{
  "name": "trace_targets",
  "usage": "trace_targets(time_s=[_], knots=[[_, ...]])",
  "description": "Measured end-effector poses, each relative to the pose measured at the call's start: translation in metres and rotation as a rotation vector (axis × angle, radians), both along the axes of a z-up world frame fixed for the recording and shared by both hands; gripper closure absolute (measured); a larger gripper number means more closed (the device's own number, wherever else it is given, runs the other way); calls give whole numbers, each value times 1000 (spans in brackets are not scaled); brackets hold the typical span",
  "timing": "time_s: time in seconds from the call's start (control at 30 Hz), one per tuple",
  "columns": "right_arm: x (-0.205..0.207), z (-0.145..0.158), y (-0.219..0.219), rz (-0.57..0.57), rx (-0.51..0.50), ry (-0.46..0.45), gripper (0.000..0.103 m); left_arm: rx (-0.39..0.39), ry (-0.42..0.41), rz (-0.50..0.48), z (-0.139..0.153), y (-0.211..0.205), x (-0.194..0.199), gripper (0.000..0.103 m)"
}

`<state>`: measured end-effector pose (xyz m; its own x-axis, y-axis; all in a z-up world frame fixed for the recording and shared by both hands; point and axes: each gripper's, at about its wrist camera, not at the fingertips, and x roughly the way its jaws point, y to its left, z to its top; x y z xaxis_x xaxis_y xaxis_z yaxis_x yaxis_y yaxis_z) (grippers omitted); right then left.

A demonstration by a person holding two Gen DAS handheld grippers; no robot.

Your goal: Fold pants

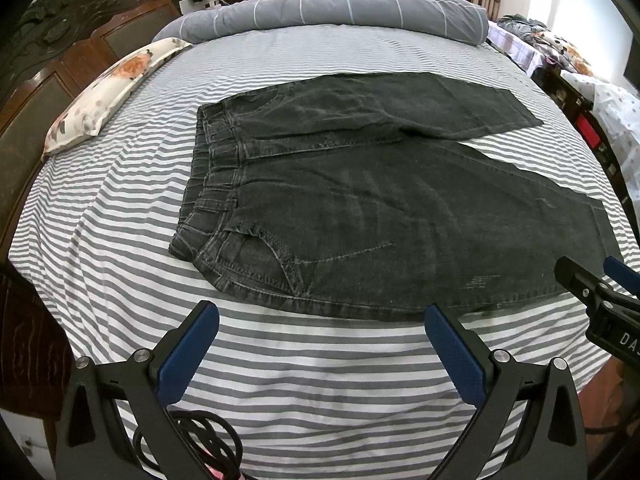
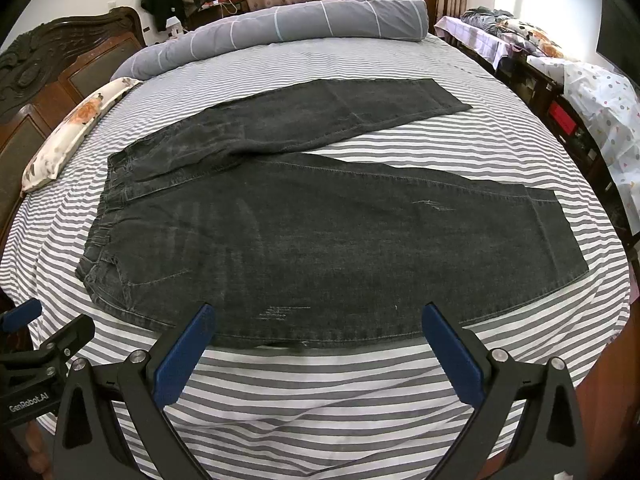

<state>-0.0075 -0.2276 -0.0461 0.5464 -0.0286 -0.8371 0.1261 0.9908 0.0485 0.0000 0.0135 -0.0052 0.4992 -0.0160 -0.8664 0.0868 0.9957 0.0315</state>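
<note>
On the striped sheet (image 1: 120, 240), dark faded denim pants (image 1: 380, 208) lie flat, legs splayed; both tools (image 1: 322, 316) (image 2: 318, 316) gape apart, holding nothing.

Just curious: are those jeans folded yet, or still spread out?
Spread out. The jeans lie flat on the bed, both legs apart, nothing doubled over.

My left wrist camera looks from the bed's (image 1: 280, 380) near edge toward the far edge, close over the pants' (image 1: 380, 208) waist end. My right one sits alongside, nearer the legs; both share the pants and rolled duvet (image 2: 280, 28).
</note>
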Motion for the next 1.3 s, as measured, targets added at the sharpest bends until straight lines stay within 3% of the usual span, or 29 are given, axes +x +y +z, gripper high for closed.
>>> trace_targets(time_s=[1.3], knots=[[-1,-11,-4,-14,13,9,0,-1,15,8,-9,4,0,1]])
